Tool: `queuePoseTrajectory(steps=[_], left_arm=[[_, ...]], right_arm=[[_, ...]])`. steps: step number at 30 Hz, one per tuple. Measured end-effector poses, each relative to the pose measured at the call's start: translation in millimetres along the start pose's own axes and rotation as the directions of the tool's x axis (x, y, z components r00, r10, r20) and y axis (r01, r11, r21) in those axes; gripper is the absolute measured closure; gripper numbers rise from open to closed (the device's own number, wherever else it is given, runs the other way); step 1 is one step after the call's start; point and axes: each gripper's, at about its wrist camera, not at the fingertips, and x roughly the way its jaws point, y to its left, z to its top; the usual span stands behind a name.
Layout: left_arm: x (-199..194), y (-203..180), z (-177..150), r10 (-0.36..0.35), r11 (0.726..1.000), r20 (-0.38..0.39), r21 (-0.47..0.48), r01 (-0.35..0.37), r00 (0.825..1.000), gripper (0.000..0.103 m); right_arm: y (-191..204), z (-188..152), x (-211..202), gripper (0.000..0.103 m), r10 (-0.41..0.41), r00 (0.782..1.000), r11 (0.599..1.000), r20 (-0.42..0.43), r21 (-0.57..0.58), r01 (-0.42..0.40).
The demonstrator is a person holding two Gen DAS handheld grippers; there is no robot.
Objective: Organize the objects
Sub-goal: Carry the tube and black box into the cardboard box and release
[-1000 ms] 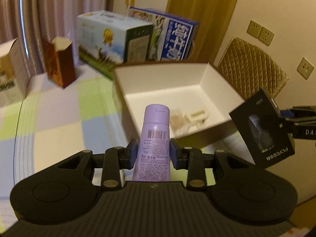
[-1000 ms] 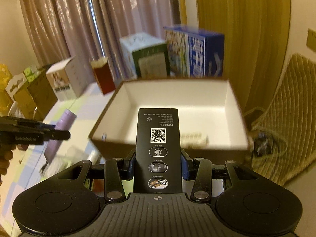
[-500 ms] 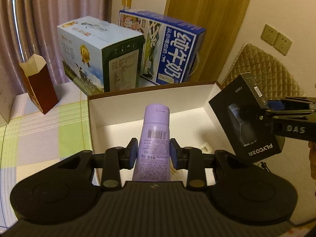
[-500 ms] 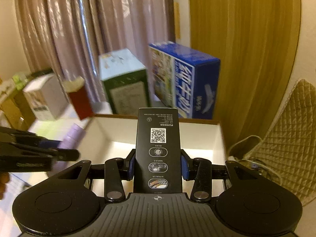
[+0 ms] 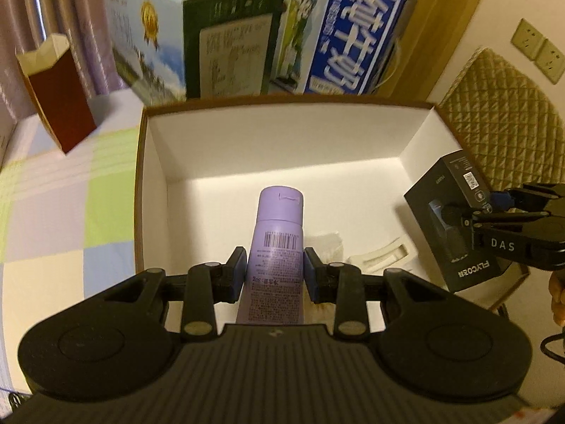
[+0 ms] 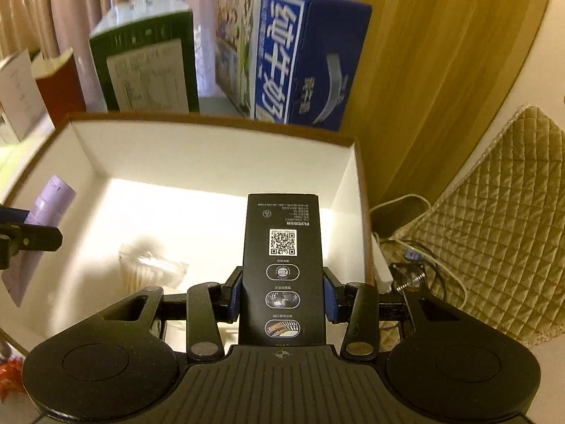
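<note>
My left gripper [image 5: 275, 274] is shut on a purple tube [image 5: 277, 247] and holds it over the open white-lined box [image 5: 247, 137]. My right gripper [image 6: 282, 293] is shut on a black carton [image 6: 282, 265] with a QR code, held over the same box [image 6: 212, 155] toward its right wall. In the left wrist view the black carton [image 5: 455, 222] and the right gripper [image 5: 476, 212] hang at the box's right side. In the right wrist view the purple tube [image 6: 42, 226] shows at the left. On the box floor lie a clear packet [image 6: 152, 268] and a cream plastic piece [image 5: 385, 258].
Behind the box stand a green-and-white carton [image 5: 197, 39] and a blue milk carton [image 5: 339, 39]. A dark red open box [image 5: 56, 95] stands left on the checked tablecloth [image 5: 67, 212]. A quilted chair [image 6: 494, 219] and cables [image 6: 416, 268] are to the right. Curtains hang behind.
Both grippers have moved forward and down over the open box, each still holding its object. The box now fills more of both views.
</note>
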Motion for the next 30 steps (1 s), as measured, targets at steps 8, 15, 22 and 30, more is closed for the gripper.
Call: queuePoseTrajectory(steps=[8, 15, 22, 30], left_arm=[[21.6, 0.1, -7.9, 0.009, 1.0, -0.058, -0.019, -0.01, 0.998, 0.078], [28.6, -0.9, -7.4, 0.002, 1.0, -0.08, -0.021, -0.004, 0.997, 0.08], [21.0, -4.5, -15.2, 0.02, 1.0, -0.072, 0.025, -0.019, 0.997, 0.053], [-10.6, -9.4, -21.2, 0.009, 0.997, -0.018, 0.072, -0.008, 1.0, 0.034]], right_arm=[[-8.4, 5.4, 5.6, 0.056, 0.003, 1.0, 1.0, -0.005, 0.022, -0.003], [-11.3, 6.3, -5.5, 0.038, 0.059, 0.998, 0.997, 0.008, 0.051, -0.059], [-10.0, -2.7, -28.8, 0.018, 0.115, 0.992, 0.99, 0.044, 0.08, -0.118], [-7.8, -18.9, -56.2, 0.002, 0.166, 0.983, 0.979, 0.073, 0.108, -0.173]])
